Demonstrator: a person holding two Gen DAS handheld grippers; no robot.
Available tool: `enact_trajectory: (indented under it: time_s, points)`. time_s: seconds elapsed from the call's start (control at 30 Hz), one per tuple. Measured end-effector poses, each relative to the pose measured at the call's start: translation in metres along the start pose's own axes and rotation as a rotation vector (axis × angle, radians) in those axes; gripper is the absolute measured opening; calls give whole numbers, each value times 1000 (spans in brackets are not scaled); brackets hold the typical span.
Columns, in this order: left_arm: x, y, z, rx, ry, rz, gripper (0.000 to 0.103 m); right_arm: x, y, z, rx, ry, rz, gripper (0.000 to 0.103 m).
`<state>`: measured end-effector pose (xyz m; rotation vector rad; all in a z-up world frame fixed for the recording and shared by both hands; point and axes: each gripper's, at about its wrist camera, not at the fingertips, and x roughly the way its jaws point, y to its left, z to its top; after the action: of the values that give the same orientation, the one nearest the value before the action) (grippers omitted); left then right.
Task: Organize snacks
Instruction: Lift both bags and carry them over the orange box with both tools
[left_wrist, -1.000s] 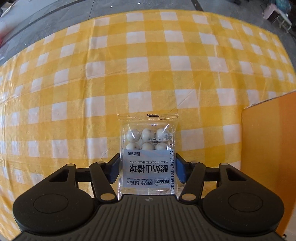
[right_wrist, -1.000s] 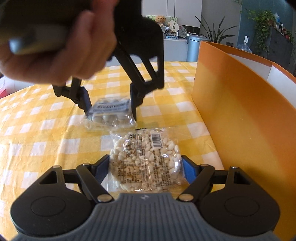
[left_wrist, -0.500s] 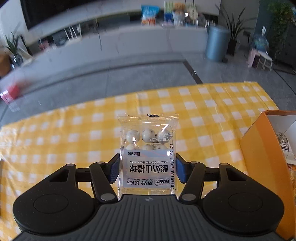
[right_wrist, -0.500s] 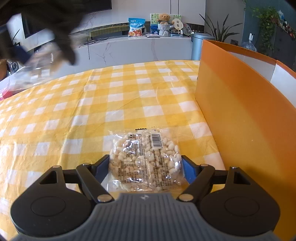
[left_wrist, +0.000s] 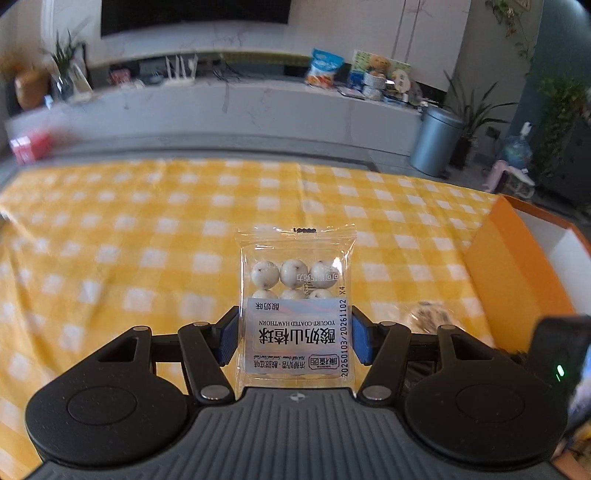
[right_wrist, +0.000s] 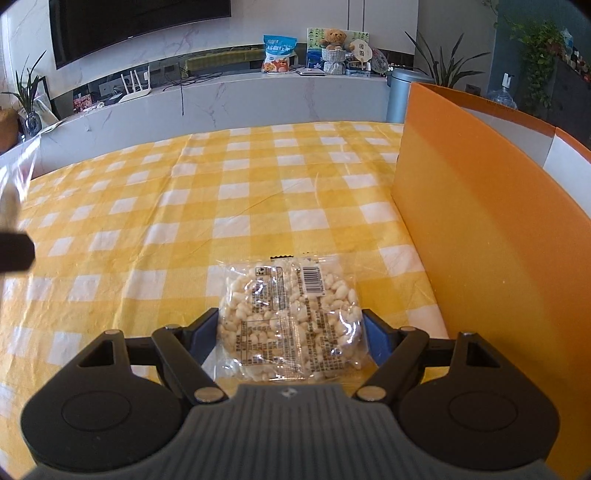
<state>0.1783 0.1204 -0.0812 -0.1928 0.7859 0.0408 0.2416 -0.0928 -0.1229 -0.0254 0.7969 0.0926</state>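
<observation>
The yogurt-hawthorn packet (left_wrist: 297, 306) is clamped by the left gripper (left_wrist: 295, 339); the puffed-grain packet (right_wrist: 290, 319) is gripped by the right gripper (right_wrist: 290, 338) beside the orange box (right_wrist: 480, 236).

- The left gripper (left_wrist: 294, 341) is matte black plastic with a grey ribbed body (small round emblem at its front edge).
- Blue pads (left_wrist: 226, 339) line its fingers; silver screws mark the pivots.
- The right gripper (right_wrist: 290, 334) matches: round black discs, triangular cut-outs, blue pads (right_wrist: 202, 332).

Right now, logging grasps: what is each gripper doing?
Left gripper: shut on clear yogurt-hawthorn ball packet.
Right gripper: shut on clear white-kernel packet.
</observation>
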Motion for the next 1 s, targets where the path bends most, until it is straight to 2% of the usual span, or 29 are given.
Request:
enact_trajectory:
  time_s: [0.1, 0.23, 0.37, 0.63, 0.8, 1.0]
  points:
    - [1, 6, -5, -29, 11, -67, 68, -1, -5, 2, 19, 11, 21, 78]
    - [5, 9, -8, -13, -5, -62, 68, -3, -13, 4, 67, 23, 54, 78]
    - [10, 18, -10, -42, -31, -74, 68, -9, -9, 1, 23, -2, 38, 78]
    - [7, 34, -21, -101, -53, -64, 68, -37, 4, 0, -64, -103, 79, 78]
    - [-2, 39, -21, -129, -97, -82, 68, -55, 6, 2, -56, -141, 170, 78]
    - [-22, 37, -15, -147, -155, -94, 68, -84, 4, 11, -48, -256, 217, 78]
